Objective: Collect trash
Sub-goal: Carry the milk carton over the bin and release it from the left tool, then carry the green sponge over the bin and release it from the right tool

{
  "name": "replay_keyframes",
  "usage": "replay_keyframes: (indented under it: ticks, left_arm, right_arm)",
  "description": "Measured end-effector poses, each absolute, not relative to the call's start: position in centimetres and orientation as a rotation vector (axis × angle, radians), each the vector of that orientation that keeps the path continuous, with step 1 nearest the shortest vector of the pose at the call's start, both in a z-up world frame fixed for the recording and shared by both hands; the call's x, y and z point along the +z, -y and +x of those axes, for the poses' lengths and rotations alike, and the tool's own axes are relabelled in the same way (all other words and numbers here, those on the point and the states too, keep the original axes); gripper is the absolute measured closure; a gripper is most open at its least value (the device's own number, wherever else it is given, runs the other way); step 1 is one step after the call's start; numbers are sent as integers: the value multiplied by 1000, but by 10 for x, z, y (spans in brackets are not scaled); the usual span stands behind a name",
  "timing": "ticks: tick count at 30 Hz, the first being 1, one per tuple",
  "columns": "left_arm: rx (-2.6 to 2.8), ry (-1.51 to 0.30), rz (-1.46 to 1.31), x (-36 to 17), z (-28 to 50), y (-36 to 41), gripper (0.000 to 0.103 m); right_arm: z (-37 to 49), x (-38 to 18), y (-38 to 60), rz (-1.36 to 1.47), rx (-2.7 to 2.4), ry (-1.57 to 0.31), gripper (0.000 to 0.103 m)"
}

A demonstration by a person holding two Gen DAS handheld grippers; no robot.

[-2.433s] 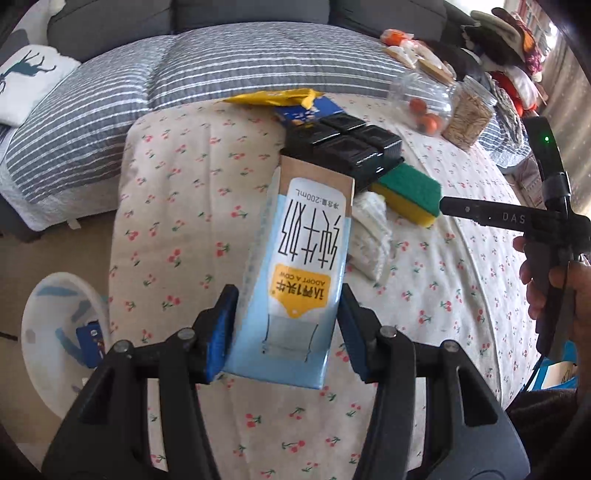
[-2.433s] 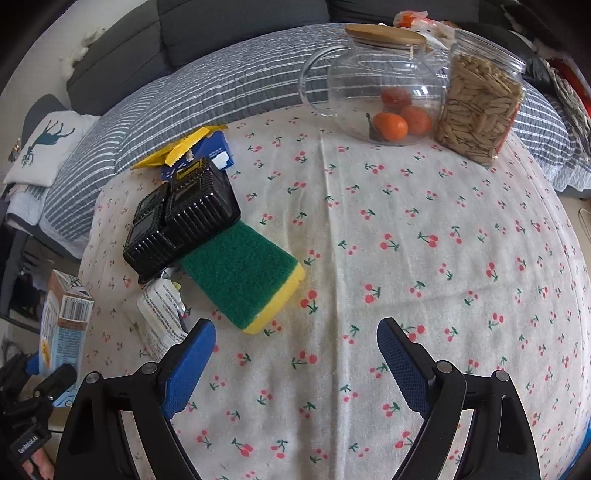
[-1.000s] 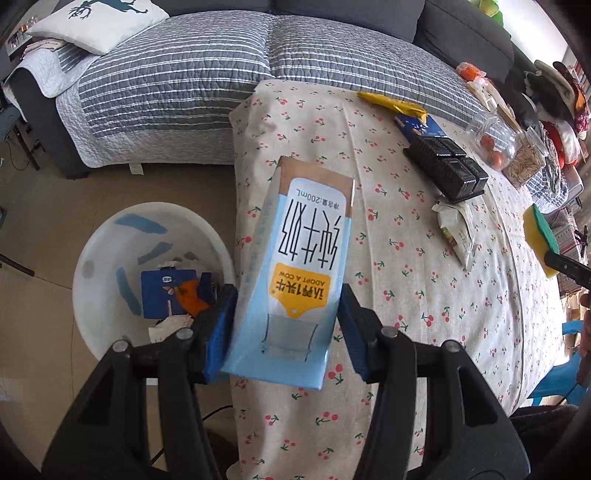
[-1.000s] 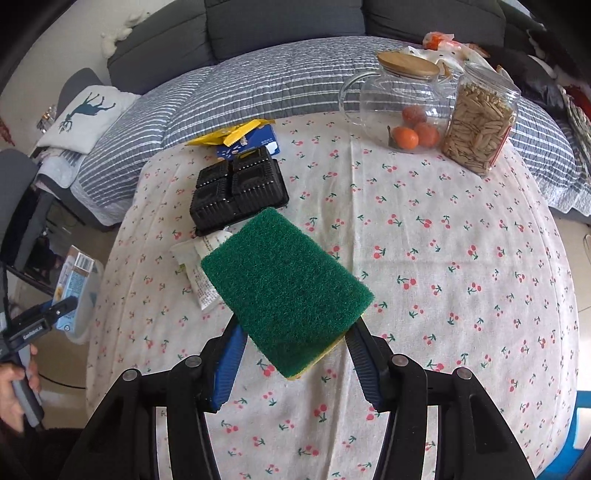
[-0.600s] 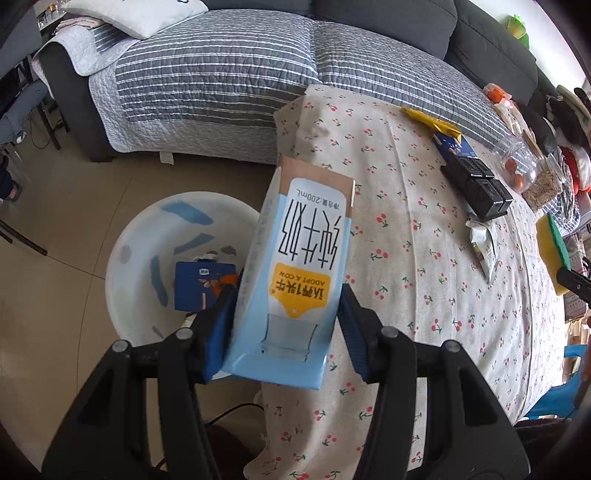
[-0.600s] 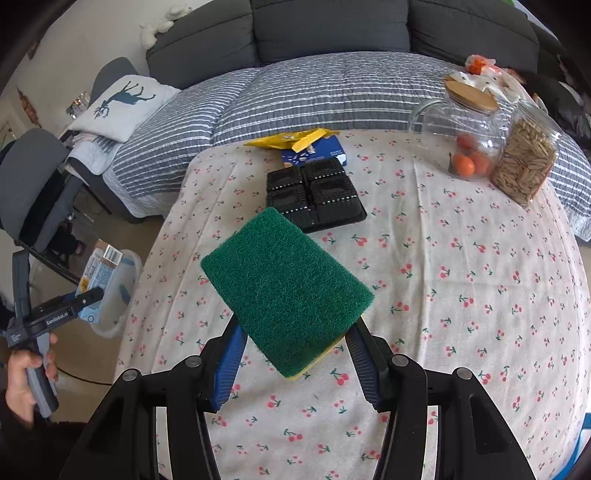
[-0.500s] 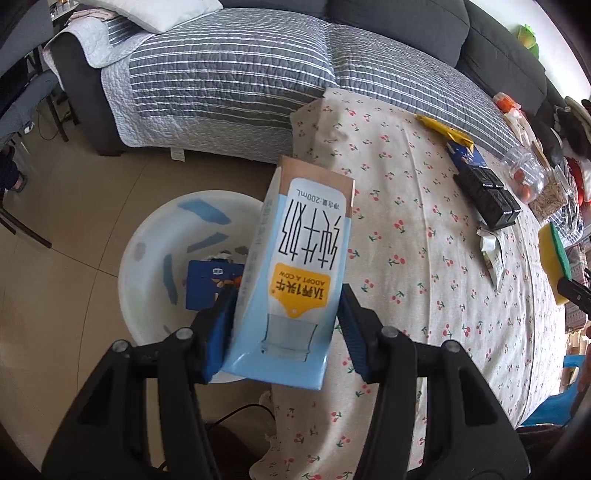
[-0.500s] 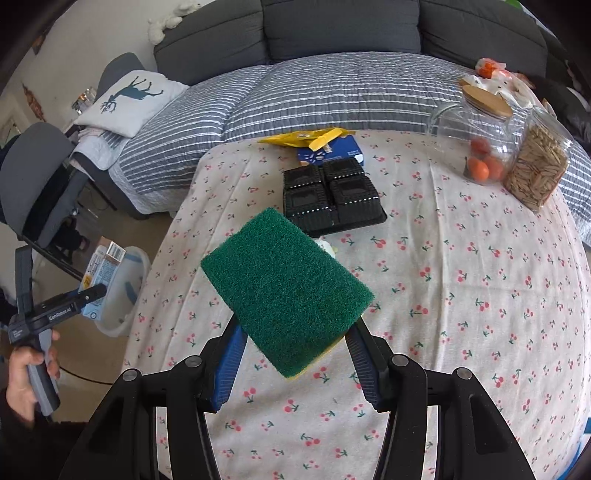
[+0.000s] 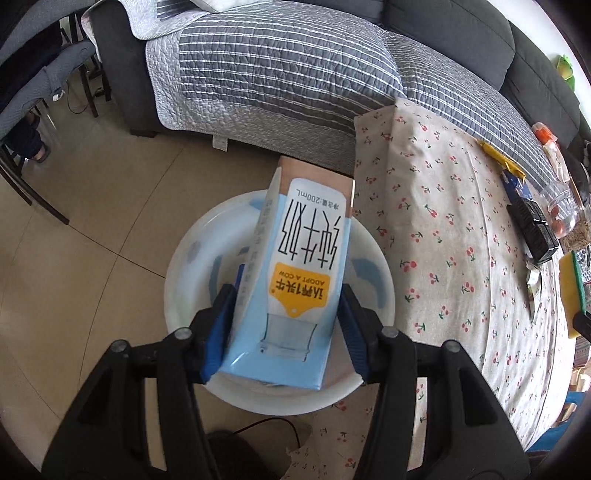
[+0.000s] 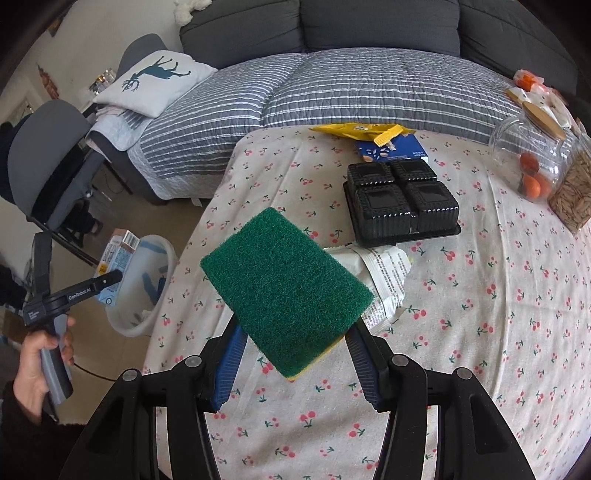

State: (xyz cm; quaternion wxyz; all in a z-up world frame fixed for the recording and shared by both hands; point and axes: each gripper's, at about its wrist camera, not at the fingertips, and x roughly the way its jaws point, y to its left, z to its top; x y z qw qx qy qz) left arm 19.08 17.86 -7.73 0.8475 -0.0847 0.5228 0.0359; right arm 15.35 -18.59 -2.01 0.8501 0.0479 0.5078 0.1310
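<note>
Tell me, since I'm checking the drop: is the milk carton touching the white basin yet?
Apart. The right wrist view shows the milk carton held by the left gripper above the white basin rim.

Beige tiled floor [image 9: 92, 229] lay beside a table under a cherry-print cloth [image 10: 480, 332]. Behind stood a dark grey sofa [image 10: 369, 22] draped with a striped quilt [image 10: 351, 88]; a deer-print cushion [image 10: 155, 81] rested at its left end, near a grey chair [image 10: 48, 155].
</note>
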Motion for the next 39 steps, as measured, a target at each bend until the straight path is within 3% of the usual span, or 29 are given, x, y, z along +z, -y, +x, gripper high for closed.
replay_keyframes:
  ticks: [2,5,12,24,39]
  left_arm:
    - [81,-1104,-168,-78,191,-181,43]
    - [91,-1107,-146,-79,189,-183,25]
    - [116,-1110,-120,-70,175,-192,11]
    - [127,-1104,52,-65,149,-210,8]
    - [126,-1126,-9,-68,139,-234,8]
  right_arm:
    - [156,-23,182,100,275,-1075,47]
    - [157,-27,175,96,277,-1083,47]
    - [159,-29,147,63,304,-1080,47]
    - [168,-40,55,74,414,-1109,47]
    - [196,-75,-28,168,434,-1189,47]
